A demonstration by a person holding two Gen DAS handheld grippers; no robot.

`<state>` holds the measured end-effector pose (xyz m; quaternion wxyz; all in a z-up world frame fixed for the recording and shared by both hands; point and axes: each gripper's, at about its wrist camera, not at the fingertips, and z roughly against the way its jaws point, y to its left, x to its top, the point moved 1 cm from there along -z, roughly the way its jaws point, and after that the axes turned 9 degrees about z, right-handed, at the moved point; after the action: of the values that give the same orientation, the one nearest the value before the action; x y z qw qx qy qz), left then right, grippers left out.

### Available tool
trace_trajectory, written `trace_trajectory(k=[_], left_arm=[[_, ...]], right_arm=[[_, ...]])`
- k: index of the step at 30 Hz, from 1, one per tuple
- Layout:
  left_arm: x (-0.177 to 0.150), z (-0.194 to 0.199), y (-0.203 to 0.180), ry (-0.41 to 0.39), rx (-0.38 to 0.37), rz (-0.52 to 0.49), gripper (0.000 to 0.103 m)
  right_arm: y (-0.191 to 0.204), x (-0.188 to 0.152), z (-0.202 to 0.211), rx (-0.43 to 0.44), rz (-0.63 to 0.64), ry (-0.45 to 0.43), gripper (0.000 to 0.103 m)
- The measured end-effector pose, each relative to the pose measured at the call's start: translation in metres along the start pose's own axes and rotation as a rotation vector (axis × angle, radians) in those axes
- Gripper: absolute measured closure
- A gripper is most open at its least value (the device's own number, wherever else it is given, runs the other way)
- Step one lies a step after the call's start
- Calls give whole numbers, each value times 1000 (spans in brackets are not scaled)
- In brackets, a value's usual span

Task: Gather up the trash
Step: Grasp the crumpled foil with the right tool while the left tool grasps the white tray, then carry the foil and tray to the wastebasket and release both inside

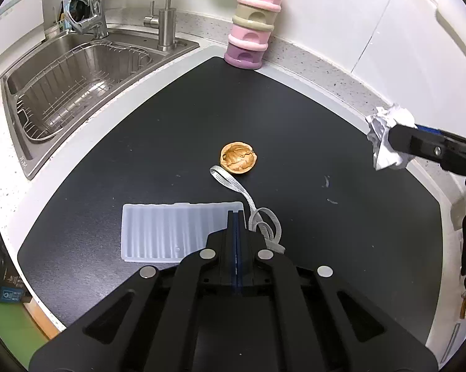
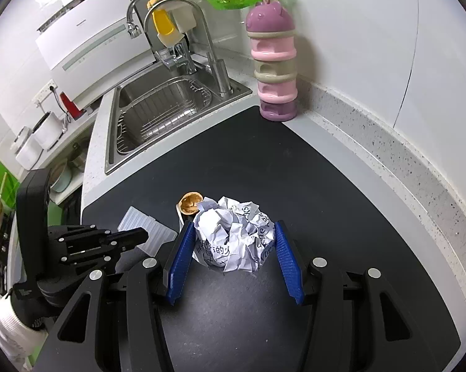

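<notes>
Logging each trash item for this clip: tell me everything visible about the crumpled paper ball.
The crumpled paper ball is white paper, tightly wadded, with dark printed text on its creases. It sits between the blue ribbed pads of the right gripper, which press its two sides. The left wrist view shows it held above the black mat, near the mat's right edge. A walnut shell half lies just beyond it; contact between them cannot be told.

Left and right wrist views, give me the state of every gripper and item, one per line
Left gripper: shut, empty, over the tray's edge.
Right gripper: shut on the paper ball.
Paper ball: crumpled, printed, gripped.
Walnut shell: half, hollow up, on the mat.
Ribbon: loose, looped at one end.
Plastic tray: flat on the mat.
Stacked container: upright.
</notes>
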<state>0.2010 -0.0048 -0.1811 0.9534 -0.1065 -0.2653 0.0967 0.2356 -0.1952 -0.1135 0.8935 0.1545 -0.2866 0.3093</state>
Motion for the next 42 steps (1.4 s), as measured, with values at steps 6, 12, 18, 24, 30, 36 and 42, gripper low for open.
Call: trace_trajectory(k=[6, 12, 18, 24, 30, 36, 42], left_arm=[[3, 11, 1, -48, 19, -32, 3], [9, 5, 4, 51, 11, -277, 3], [21, -13, 15, 182, -6, -552, 3], [11, -30, 16, 252, -55, -765, 3], [4, -40, 16, 265, -113, -833, 18], [1, -30, 14, 255, -134, -782, 50], [1, -25, 17, 269, -83, -675, 51]], right_arm=[[0, -1, 0, 5, -2, 3, 52], [1, 1, 2, 5, 5, 0, 52], [3, 0, -1, 4, 4, 12, 52], [5, 3, -3, -5, 3, 18, 52], [6, 3, -4, -17, -3, 32, 52], [10, 3, -6, -17, -8, 36, 52], [20, 6, -6, -8, -2, 28, 52]])
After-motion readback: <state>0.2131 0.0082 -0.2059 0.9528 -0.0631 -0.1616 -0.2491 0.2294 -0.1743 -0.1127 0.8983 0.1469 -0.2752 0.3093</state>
